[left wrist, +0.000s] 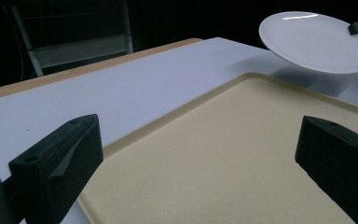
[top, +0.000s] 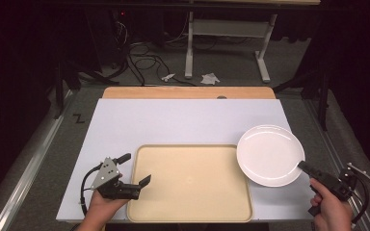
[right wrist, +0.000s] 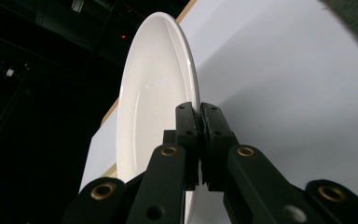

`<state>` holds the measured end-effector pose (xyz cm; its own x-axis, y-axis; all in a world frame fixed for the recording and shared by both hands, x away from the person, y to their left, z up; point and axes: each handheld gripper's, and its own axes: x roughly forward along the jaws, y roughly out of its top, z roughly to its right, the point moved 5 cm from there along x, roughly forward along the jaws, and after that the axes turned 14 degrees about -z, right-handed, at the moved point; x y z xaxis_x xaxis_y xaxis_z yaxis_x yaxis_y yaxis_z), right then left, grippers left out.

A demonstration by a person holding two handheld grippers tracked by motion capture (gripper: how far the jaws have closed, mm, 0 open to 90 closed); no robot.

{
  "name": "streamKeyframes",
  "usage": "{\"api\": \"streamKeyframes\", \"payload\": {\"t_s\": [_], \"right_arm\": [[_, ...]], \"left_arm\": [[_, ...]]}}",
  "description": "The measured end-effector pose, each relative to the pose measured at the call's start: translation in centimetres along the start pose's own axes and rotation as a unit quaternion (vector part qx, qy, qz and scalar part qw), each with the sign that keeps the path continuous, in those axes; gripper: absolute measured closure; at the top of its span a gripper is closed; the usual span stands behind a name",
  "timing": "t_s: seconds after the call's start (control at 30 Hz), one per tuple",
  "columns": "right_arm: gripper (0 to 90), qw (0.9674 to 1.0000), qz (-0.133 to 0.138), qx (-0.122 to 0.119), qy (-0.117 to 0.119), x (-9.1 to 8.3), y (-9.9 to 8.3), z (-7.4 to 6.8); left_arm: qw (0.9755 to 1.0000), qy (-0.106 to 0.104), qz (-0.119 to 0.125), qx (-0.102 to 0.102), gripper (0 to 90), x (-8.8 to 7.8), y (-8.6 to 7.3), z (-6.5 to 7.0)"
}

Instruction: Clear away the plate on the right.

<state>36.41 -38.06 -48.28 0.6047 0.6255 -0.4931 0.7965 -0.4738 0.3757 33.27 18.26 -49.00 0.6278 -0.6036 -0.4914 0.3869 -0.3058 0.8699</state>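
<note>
Table [top: 173, 120]: R gripper [top: 302, 166] fingers clamp plate [top: 270, 154] rim; L gripper [top: 137, 171] fingers apart.

White plate [top: 270, 154], rim-held, lifted

Black gripper [top: 130, 169] — brass screws, grey three-cornered plate [top: 105, 172].

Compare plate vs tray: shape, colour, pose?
The plate is round and glossy white; the tray is rectangular with rounded corners, matte beige. The plate is lifted off the table, its rim pinched in the right gripper; the tray lies flat on the table. The tray is clearly larger. Both are empty.
</note>
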Motion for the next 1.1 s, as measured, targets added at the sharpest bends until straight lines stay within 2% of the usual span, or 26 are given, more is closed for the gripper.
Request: {"api": "streamKeyframes", "payload": {"t_s": [0.17, 0.7, 1.1], "right_arm": [[88.8, 0.9998, -0.012, -0.011, 0.012, 1.9, 0.4, -1.7], [88.8, 0.9974, -0.051, -0.038, 0.035, 6.9, -0.1, -5.0], [88.8, 0.9922, -0.091, -0.06, 0.061, 10.6, -1.3, -7.4]], "left_arm": [[1.0, 0.002, 0.002, -0.001, 1.6, -0.1, 0.0, -0.1], [0.9999, 0.011, 0.001, -0.004, 1.6, -0.8, -0.4, -0.4], [0.9998, 0.016, -0.002, -0.007, 1.6, -1.2, -0.8, -0.4]]}}
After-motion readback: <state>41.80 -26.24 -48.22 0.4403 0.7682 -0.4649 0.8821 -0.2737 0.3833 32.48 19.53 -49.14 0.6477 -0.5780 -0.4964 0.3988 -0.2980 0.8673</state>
